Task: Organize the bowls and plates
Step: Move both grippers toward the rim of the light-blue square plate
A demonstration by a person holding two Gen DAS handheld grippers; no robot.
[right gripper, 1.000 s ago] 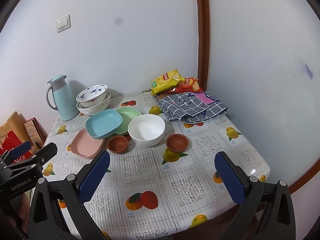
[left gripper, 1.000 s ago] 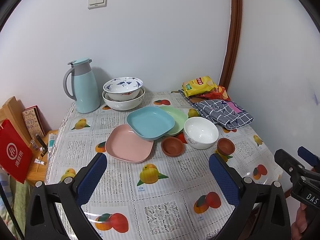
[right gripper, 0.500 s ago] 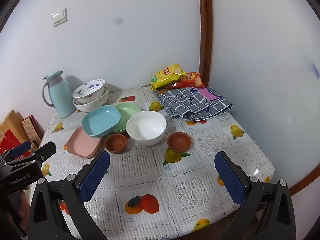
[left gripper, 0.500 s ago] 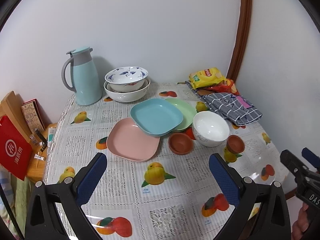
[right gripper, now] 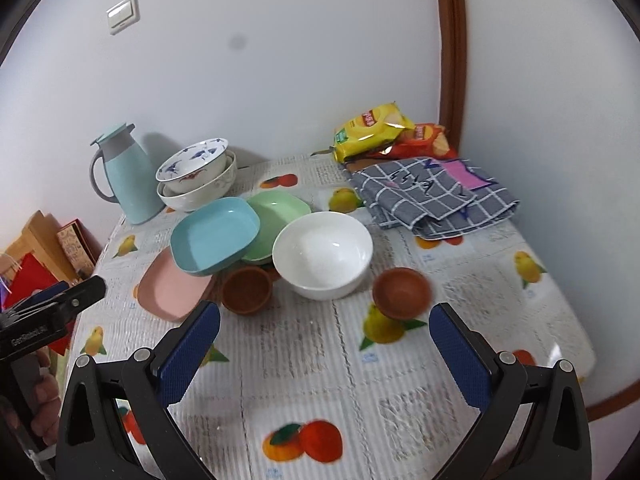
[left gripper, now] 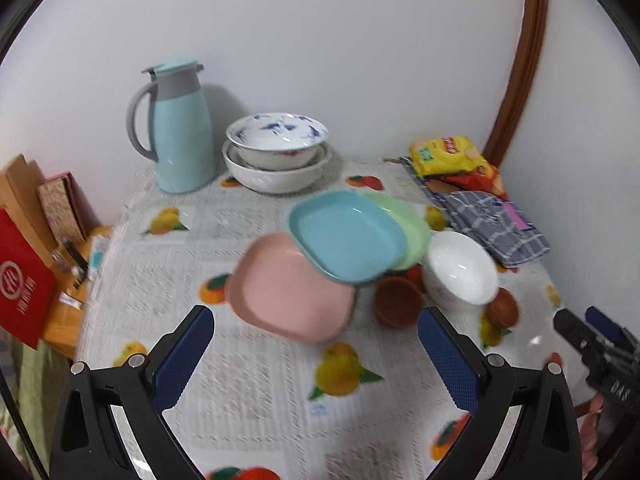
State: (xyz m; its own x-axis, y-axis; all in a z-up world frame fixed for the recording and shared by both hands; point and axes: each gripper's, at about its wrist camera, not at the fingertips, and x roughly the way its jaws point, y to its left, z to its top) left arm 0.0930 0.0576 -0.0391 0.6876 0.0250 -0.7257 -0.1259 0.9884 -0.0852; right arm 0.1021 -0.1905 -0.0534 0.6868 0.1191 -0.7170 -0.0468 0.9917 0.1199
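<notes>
A pink plate (left gripper: 290,290) lies mid-table, with a blue plate (left gripper: 346,234) overlapping its far edge and leaning on a green plate (left gripper: 404,220). A white bowl (left gripper: 460,268) stands to their right, and two small brown bowls (left gripper: 398,300) (left gripper: 502,307) sit nearer me. By the wall, a blue-patterned bowl (left gripper: 276,140) nests in a larger white bowl (left gripper: 276,174). My left gripper (left gripper: 316,340) hovers open just short of the pink plate. My right gripper (right gripper: 326,340) is open in front of the white bowl (right gripper: 324,254) and the two brown bowls (right gripper: 246,289) (right gripper: 400,292).
A light blue jug (left gripper: 180,128) stands at the back left. Snack bags (left gripper: 448,156) and a checked cloth (left gripper: 492,222) fill the back right corner. A red bag (left gripper: 24,292) and boxes sit off the table's left edge. The table (right gripper: 568,320) ends close on the right.
Both grippers have moved forward toward the dishes, which now look larger and nearer. The dishes themselves have not shifted. Both stay open.
</notes>
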